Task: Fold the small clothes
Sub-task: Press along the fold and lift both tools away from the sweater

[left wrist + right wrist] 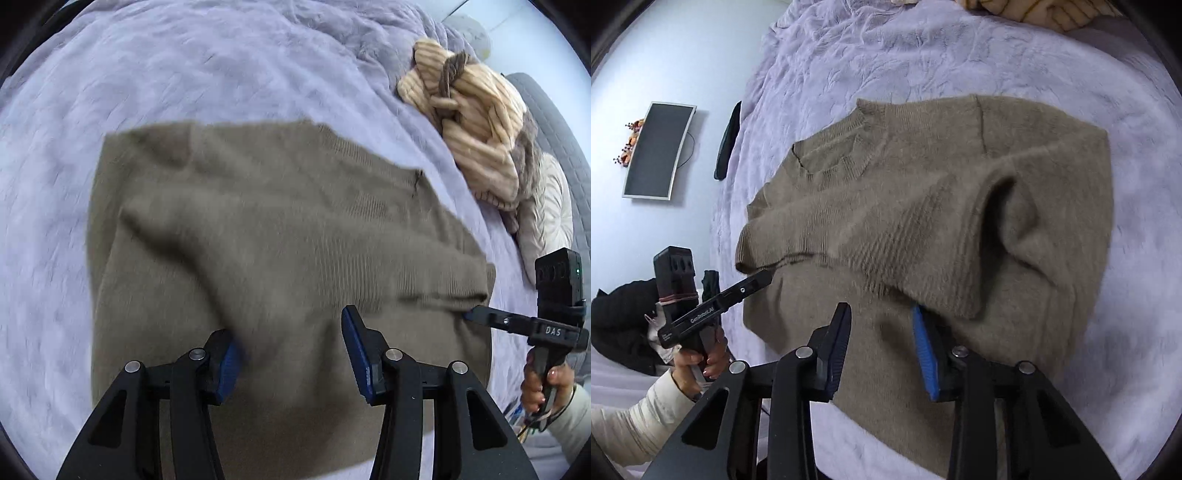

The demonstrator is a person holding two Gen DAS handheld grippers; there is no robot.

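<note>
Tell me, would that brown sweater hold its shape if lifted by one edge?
Probably not: the sweater looks like soft knit, and its folded-over sleeve already slumps and puckers. It would likely drape limp. The fuzzy blanket would probably drag on it if pushed.

1. A bed takes up most of both views, spread with a lilac plush blanket [960,55] whose pile is rumpled into soft creases.
2. At the far right edge of the blanket lies a heap of tan ribbed fabric [476,129] with brown yarn through it.
3. Just past that heap, off the blanket's edge, sits a pale cushion [550,206] against grey quilted upholstery [561,122].
4. Left of the blanket in the right wrist view stands a pale blue-white wall [683,44].
5. On that wall hangs a dark screen with a light frame [659,149]; small orange decorations [629,142] sit beside it.
6. A dark narrow item [728,142] lies at the blanket's left edge.
7. Light is even and cool.
</note>
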